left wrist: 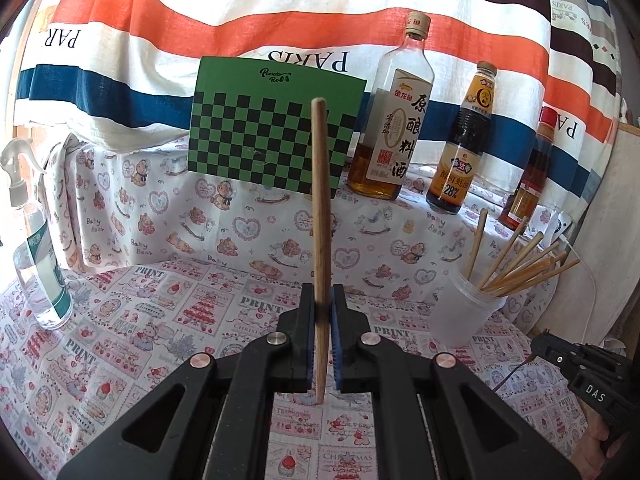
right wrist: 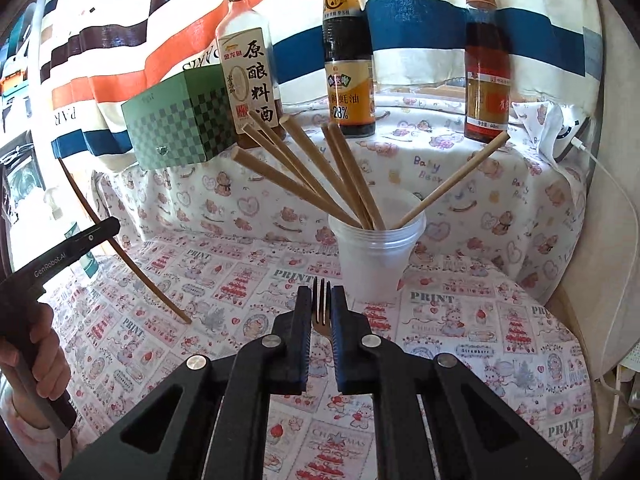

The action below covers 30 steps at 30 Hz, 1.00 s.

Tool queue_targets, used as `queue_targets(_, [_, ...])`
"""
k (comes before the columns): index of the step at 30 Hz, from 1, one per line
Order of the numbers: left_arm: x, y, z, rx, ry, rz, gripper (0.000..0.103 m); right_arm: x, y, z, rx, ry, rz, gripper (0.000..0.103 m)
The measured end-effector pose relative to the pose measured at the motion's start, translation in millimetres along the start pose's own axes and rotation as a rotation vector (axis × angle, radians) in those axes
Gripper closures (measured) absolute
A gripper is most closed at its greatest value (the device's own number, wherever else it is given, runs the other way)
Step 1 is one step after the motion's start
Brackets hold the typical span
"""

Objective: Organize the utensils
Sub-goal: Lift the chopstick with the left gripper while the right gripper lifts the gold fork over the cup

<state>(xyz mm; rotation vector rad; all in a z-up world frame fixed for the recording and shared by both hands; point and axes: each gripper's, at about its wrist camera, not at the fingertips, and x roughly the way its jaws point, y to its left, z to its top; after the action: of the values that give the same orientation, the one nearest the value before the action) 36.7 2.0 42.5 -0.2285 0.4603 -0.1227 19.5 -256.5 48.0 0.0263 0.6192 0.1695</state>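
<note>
The bench, under a printed cloth, carries a translucent cup already bristling with wooden chopsticks, so the sorting looks well under way, with both hands loaded for delivery.

The left claw is clamped on a single chopstick, gripped near its lower end and standing almost upright, well to the left of the cup. The right claw is all but closed on a metal fork, tines poking up between the pads, just in front of the cup.

The next move, as I judge it, is to carry each piece over the rim and drop it in. The fanned-out chopsticks crowd the opening (the clearer gap seems to be on the right side), and a light cup could tip if nudged.

Behind stand a green checkered box and three sauce bottles; a spray bottle sits far left, clear of the path.
</note>
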Motion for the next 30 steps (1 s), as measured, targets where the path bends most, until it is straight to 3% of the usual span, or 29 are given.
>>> queue_targets(7, [-0.2,2.9,0.6,-0.012,0.001,-0.01,0.097,6.0,-9.5,-2.1,0.037,0.016,0.024,0.093])
queue_targets(17, [-23.4,-8.1,8.3,0.002,-0.072,-0.105,0.097,-19.9,-16.1,3.4,0.052,-0.109,0.085,0.093])
queue_targets(21, [-30.1,-22.2,27.6,-0.014,-0.078,-0.152,0.097,-29.4,-25.4,10.2,0.068,-0.138,0.043,0.093])
queue_targets(25, [-30.0,-49.1,55.0,0.01,-0.094,-0.13,0.097,-36.8,-37.7,21.3,0.109,-0.155,0.034,0.093])
queue_targets(30, [-21.7,-79.7,94.3,0.025,-0.103,-0.17,0.097,-48.0,-50.5,54.6,0.145,-0.195,0.025,0.093])
